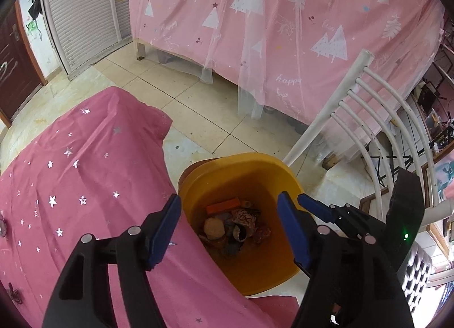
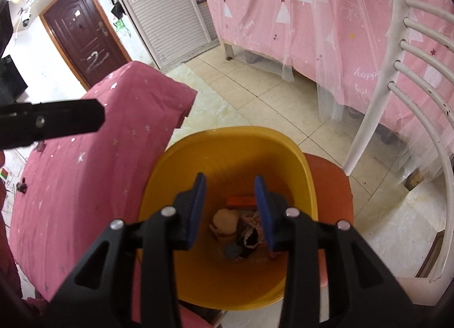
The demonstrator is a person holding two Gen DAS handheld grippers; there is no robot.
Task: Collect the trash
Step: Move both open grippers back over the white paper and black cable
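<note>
Chair beside yellow bin

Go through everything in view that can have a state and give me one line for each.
Yellow bin: upright, uncovered, trash heaped at the bottom.
Left tool: open, nothing between its pads, above the bin.
Right tool: partly open, empty, over the bin's mouth.
Brown door: closed.
White chair: upright beside the bin.
Pink star cloth: spread over the table, wrinkled.
</note>
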